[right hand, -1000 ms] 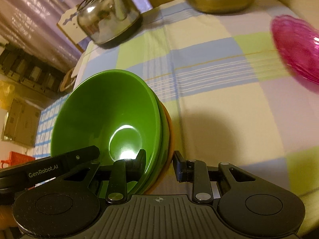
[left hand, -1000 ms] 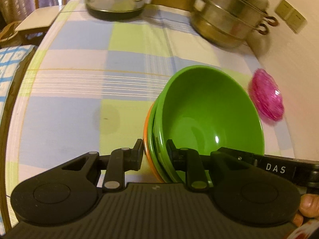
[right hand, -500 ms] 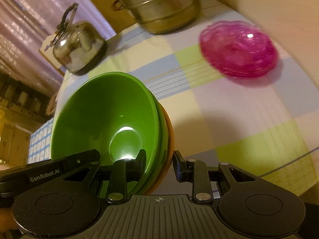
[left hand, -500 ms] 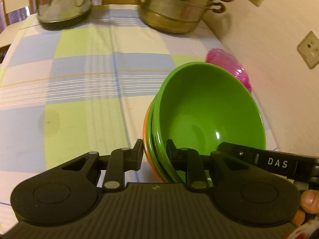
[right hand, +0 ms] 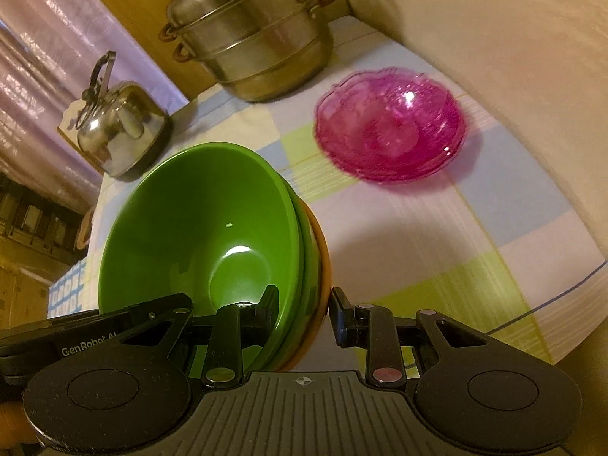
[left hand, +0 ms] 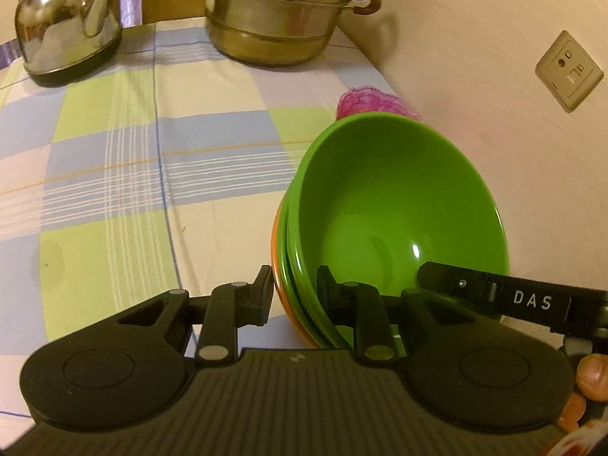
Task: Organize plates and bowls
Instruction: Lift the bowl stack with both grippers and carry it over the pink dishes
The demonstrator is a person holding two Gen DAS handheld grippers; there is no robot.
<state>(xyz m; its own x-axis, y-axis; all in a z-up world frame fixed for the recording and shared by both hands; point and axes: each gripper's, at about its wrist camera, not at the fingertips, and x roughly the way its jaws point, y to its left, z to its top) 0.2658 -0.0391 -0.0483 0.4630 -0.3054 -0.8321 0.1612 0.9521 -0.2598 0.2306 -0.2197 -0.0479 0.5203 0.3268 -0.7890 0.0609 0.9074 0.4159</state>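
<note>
Left wrist: both tools [left hand: 294, 288] clamp bowl stack [left hand: 395, 209].

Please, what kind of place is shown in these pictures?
Probably a home dining or kitchen corner: a table with a checked tablecloth stands against a wall, carrying a steel steamer pot, a metal kettle and pink glass dishes.

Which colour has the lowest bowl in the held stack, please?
Orange. The lowest bowl shows only as a rim under the green bowls, clearest in the right wrist view.
</note>
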